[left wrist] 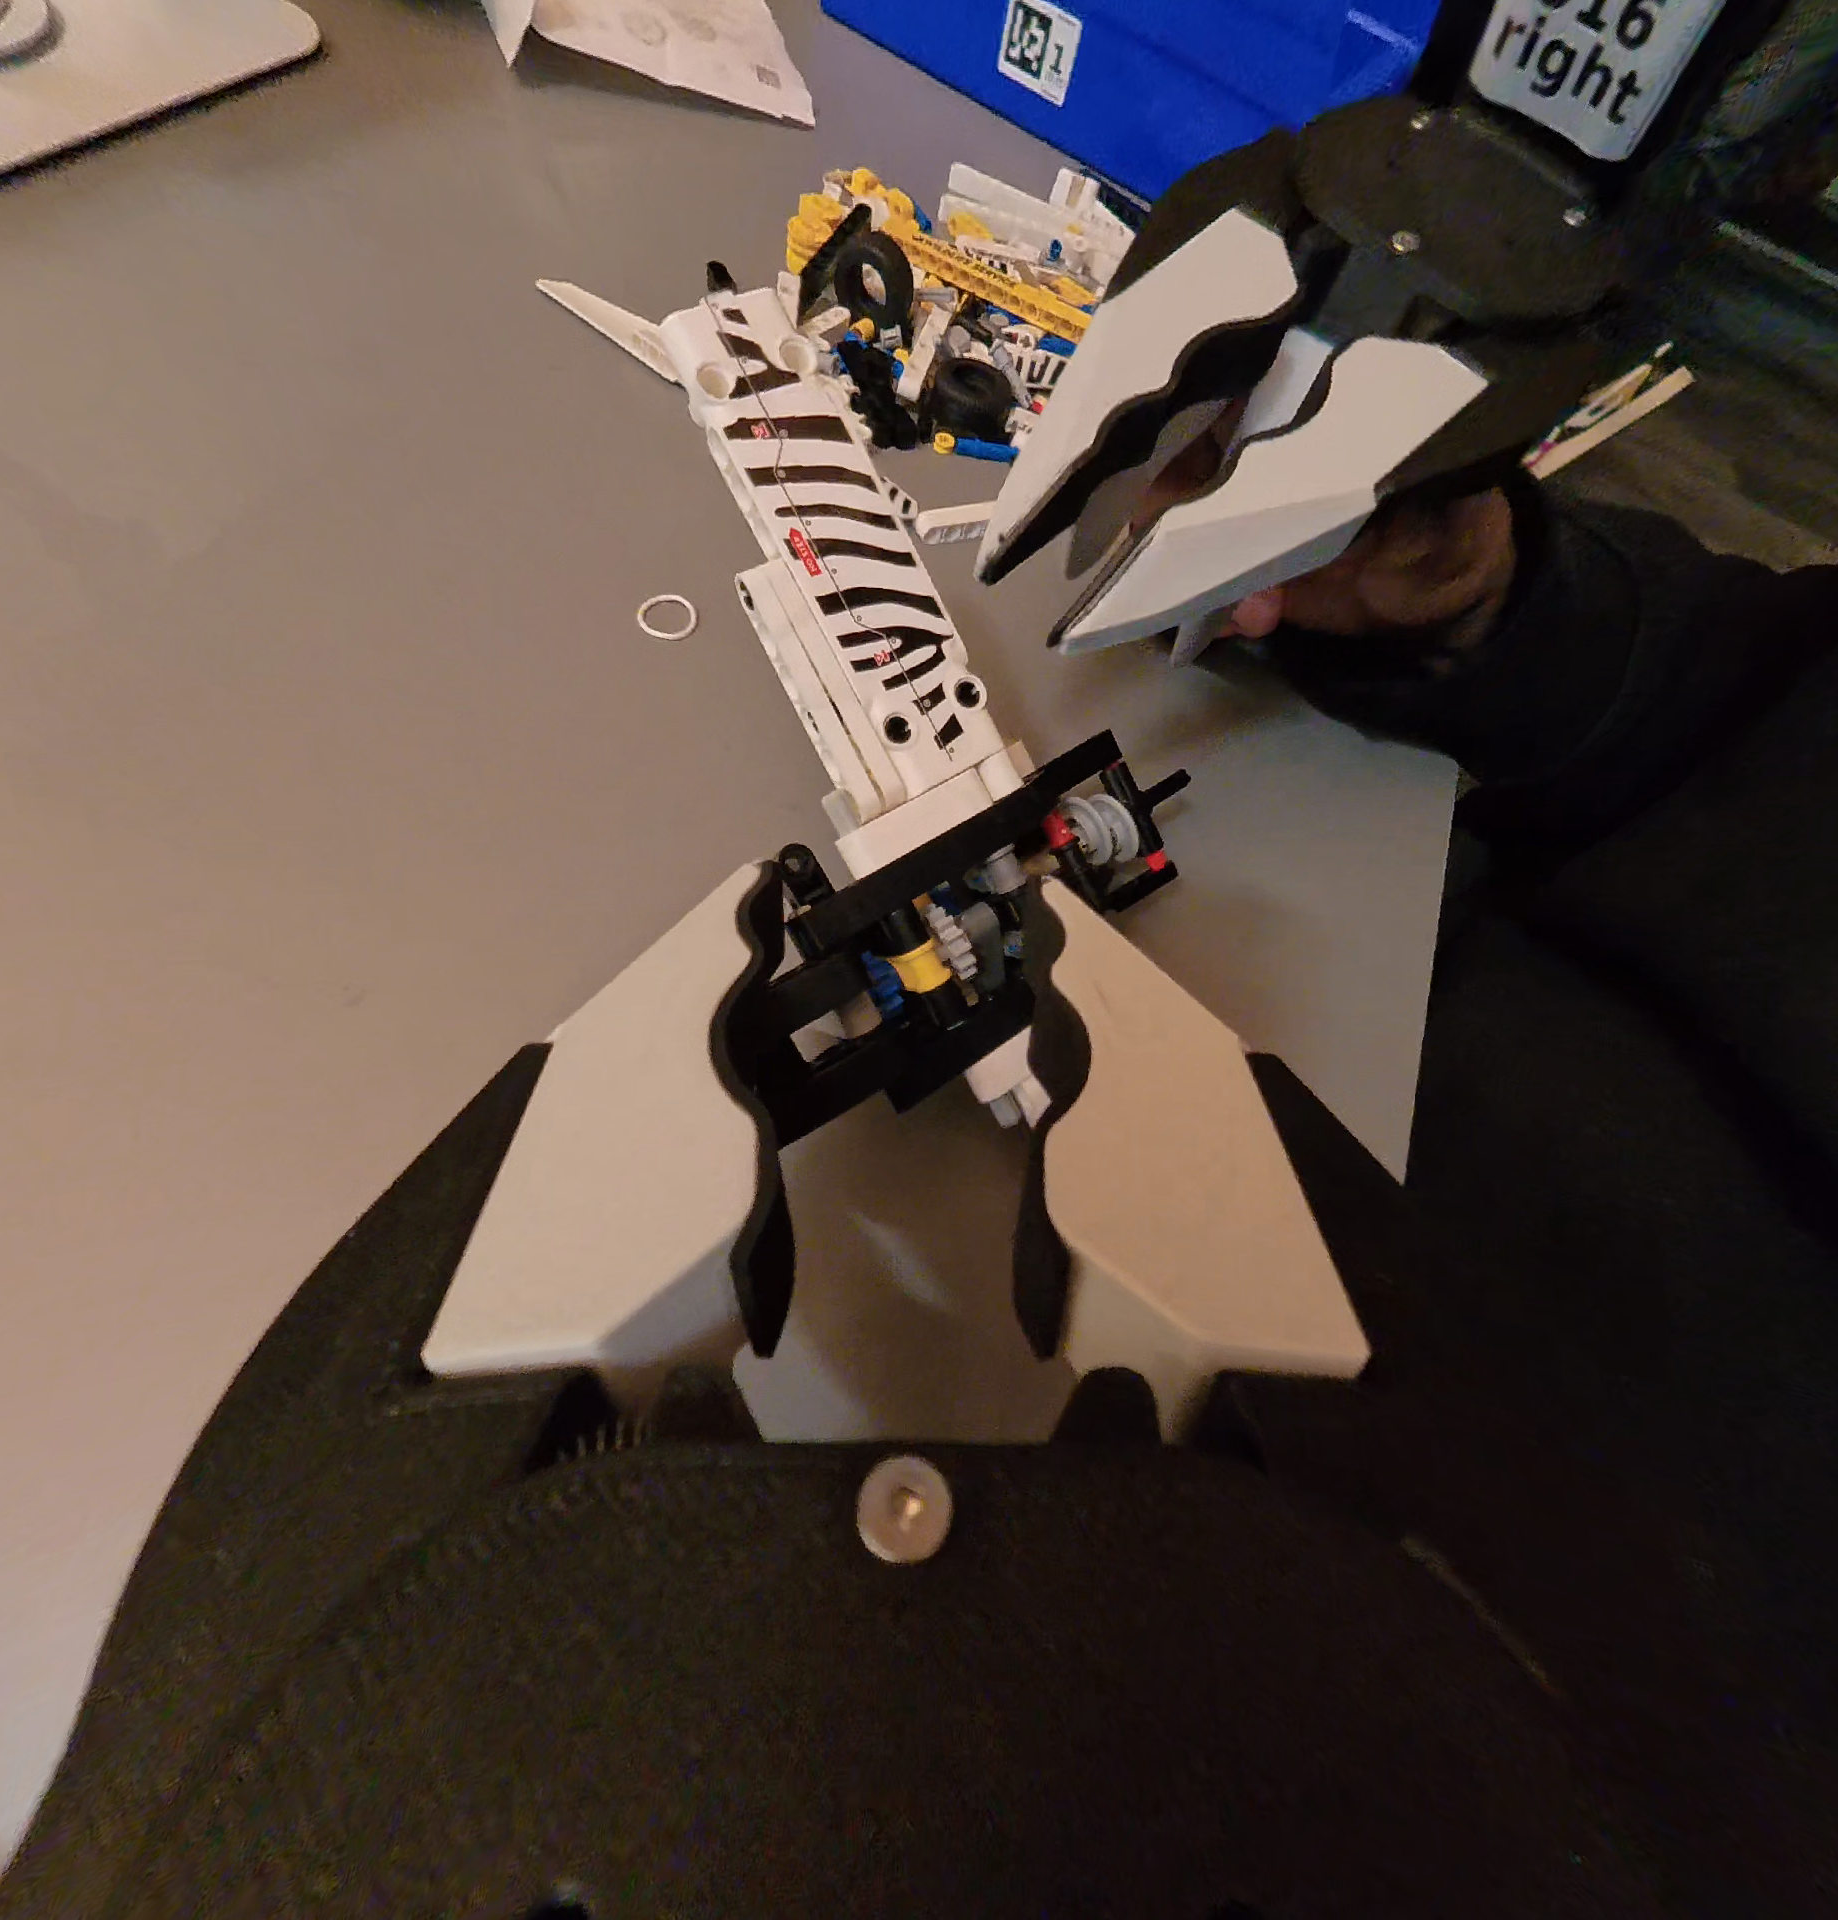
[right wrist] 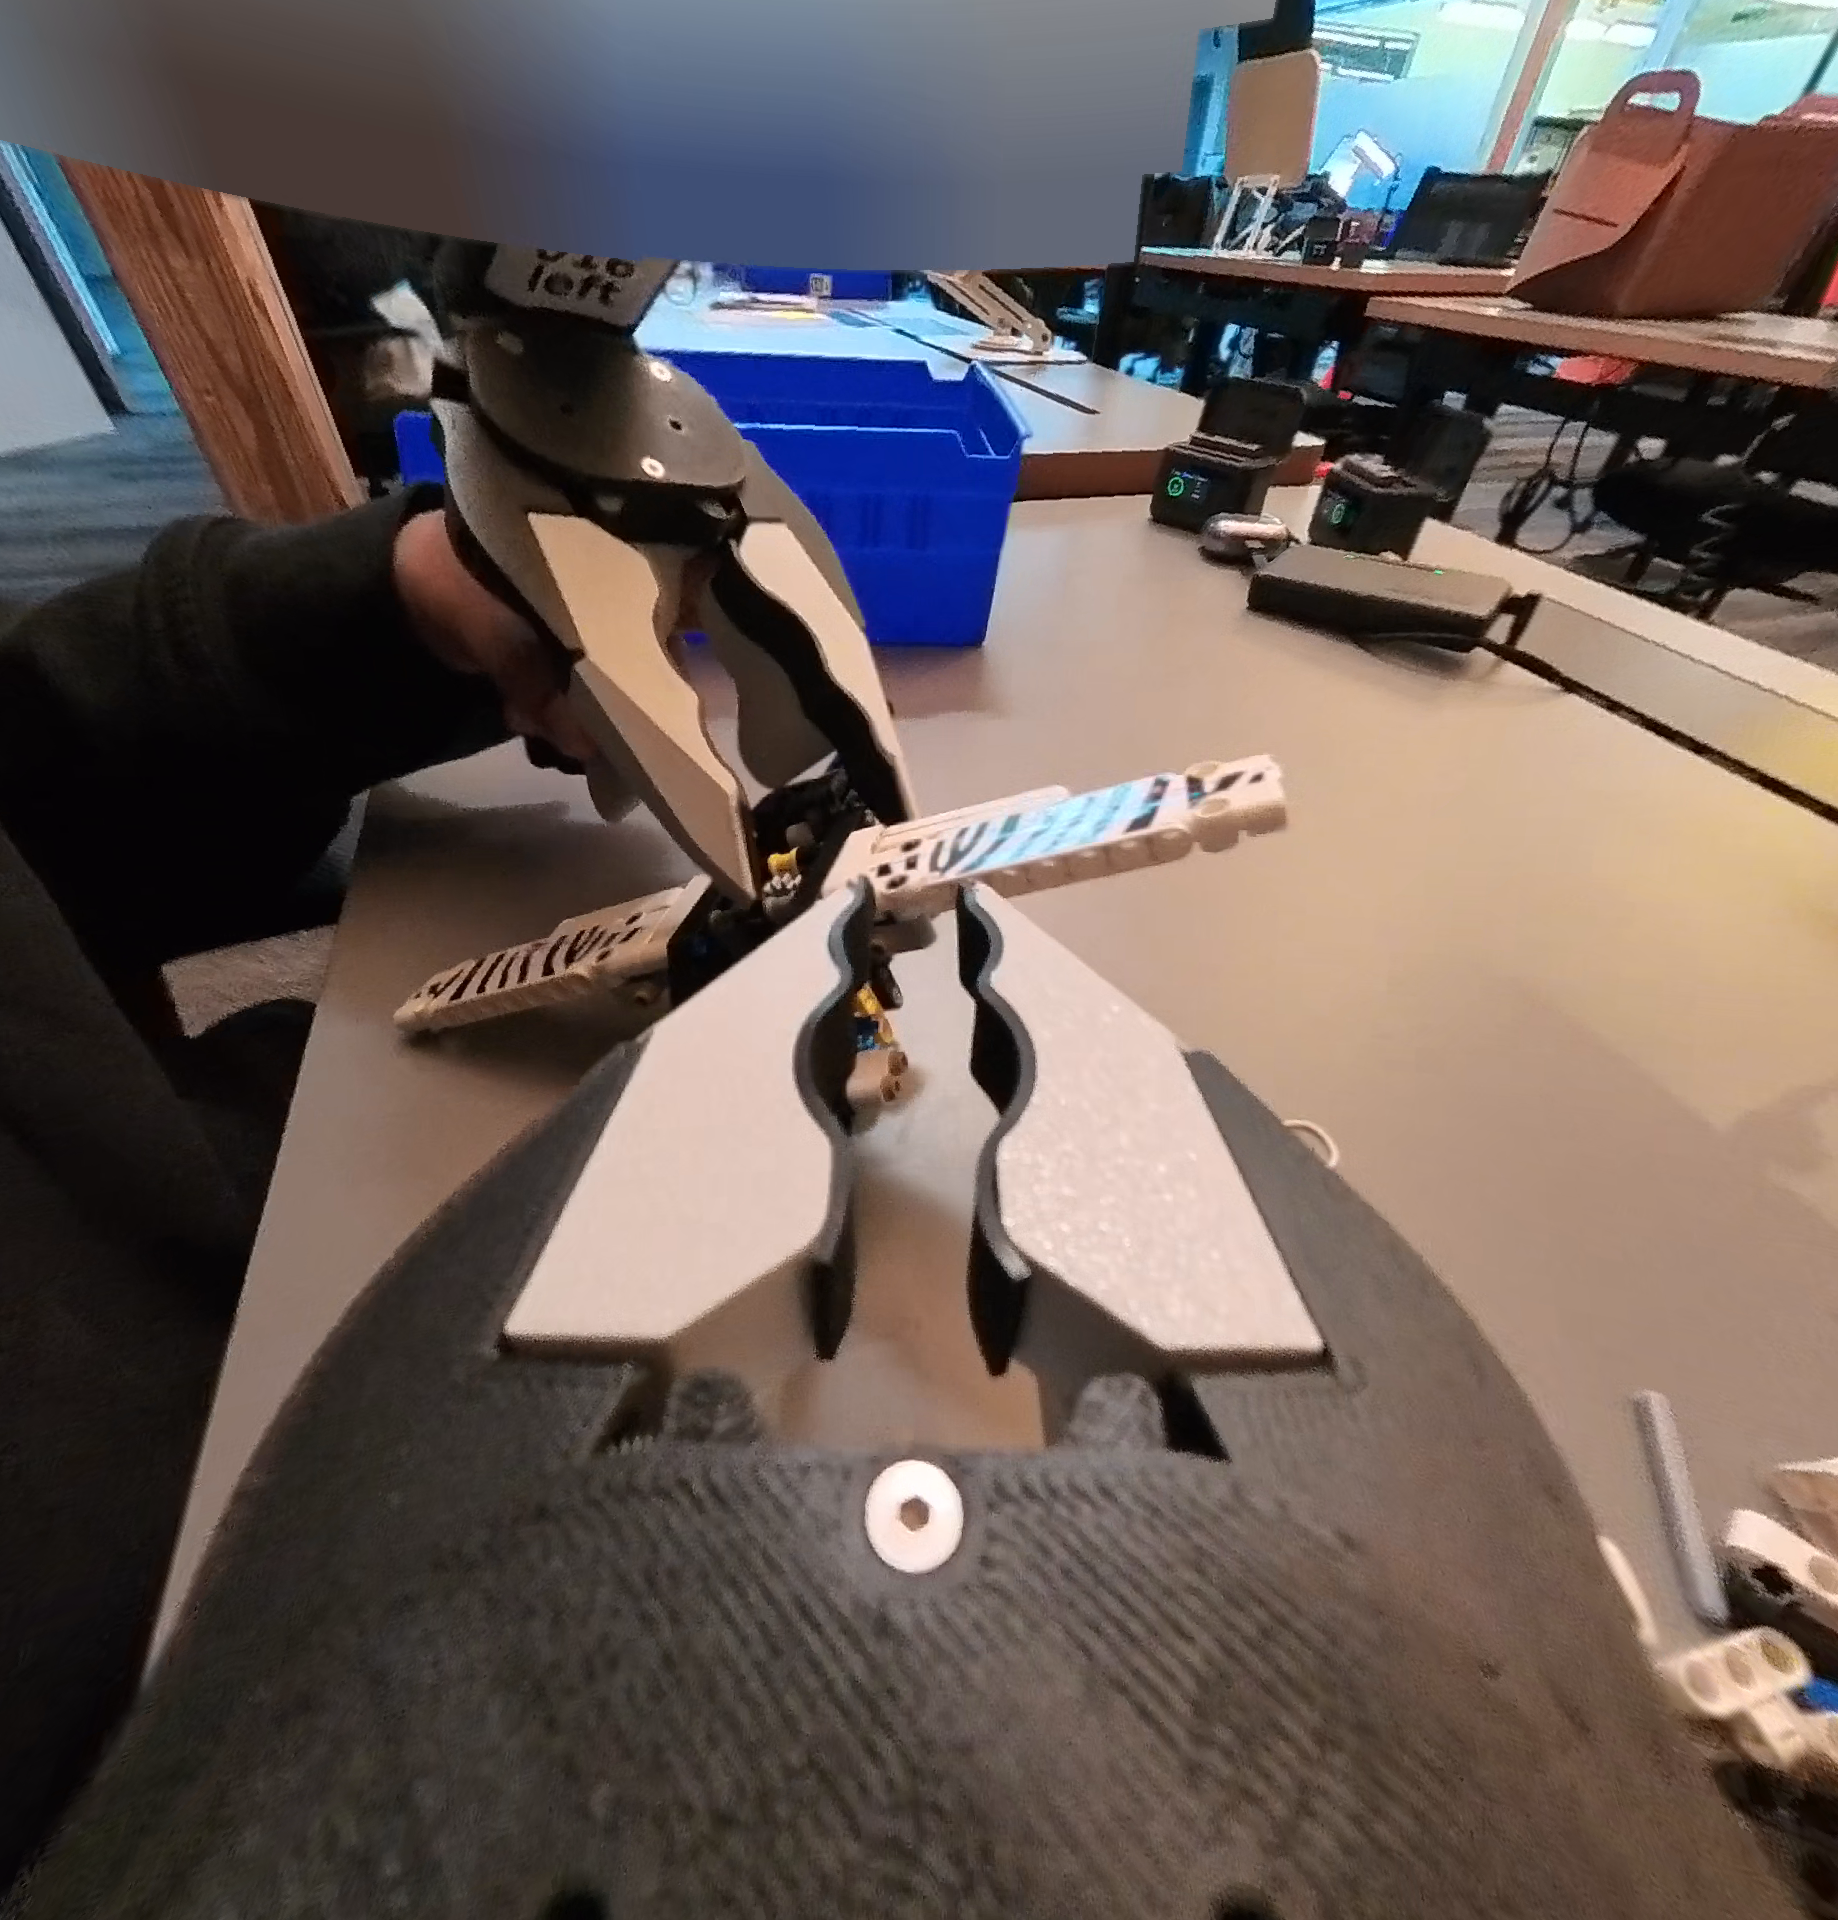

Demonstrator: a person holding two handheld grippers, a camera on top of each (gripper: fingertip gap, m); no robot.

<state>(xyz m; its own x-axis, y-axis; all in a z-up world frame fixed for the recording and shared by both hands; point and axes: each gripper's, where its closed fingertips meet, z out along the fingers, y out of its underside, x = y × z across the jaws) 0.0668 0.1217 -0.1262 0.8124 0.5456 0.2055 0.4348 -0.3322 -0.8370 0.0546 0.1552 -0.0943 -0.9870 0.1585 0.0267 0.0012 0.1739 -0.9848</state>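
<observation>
Left wrist view showed the left gripper at frame centre, its two fingers clamped on the black gear frame of a brick model. The model's white, black-striped wing ran from the frame toward the upper middle of the picture, lying on the grey table. A small white ring lay on the table just left of the wing. A pile of loose bricks sat beyond the wing tip, before a blue bin at the top edge.

The right gripper hung at the upper right, apart from the model, with a narrow gap between its fingers and nothing gripped. In the right wrist view its fingers stood parted at centre, just below the striped wing, while a small yellow and tan piece showed between them without being pressed.
</observation>
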